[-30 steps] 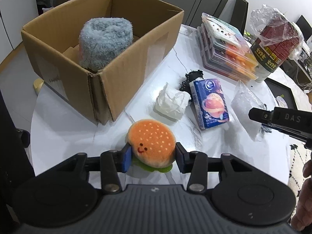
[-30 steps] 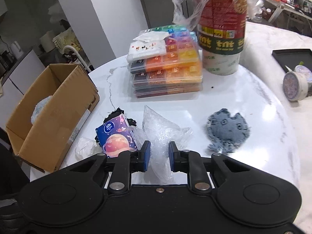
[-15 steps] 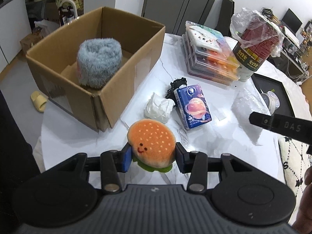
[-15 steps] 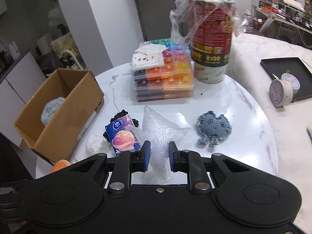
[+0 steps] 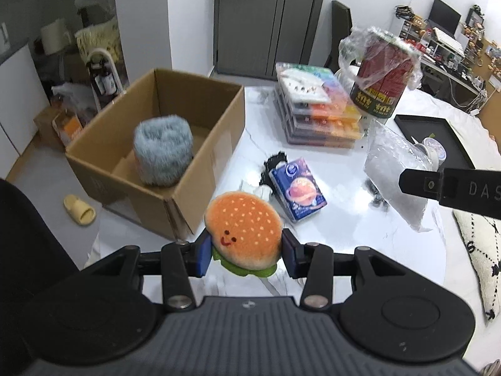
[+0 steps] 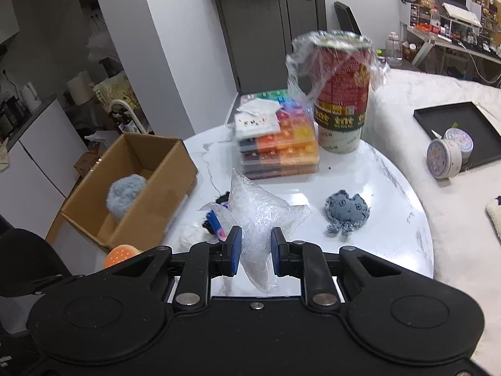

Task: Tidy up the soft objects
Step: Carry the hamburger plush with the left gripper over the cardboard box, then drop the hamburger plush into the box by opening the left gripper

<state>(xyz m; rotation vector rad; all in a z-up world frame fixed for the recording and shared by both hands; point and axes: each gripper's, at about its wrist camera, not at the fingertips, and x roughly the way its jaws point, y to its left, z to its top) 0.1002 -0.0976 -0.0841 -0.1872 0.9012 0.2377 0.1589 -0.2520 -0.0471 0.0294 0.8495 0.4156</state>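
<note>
The left hand-held gripper, clamped on a burger plush, hangs above the surface; the open cardboard box lies at its eleven o'clock, nearer this arm. The right hand-held gripper pinches a clear plastic bag. Only its view shows a grey plush at one o'clock.

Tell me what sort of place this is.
Likely a lived-in home, perhaps a small apartment: a slipper on the floor, a kettle on a counter, a cluttered desk with a monitor behind the round table.
</note>
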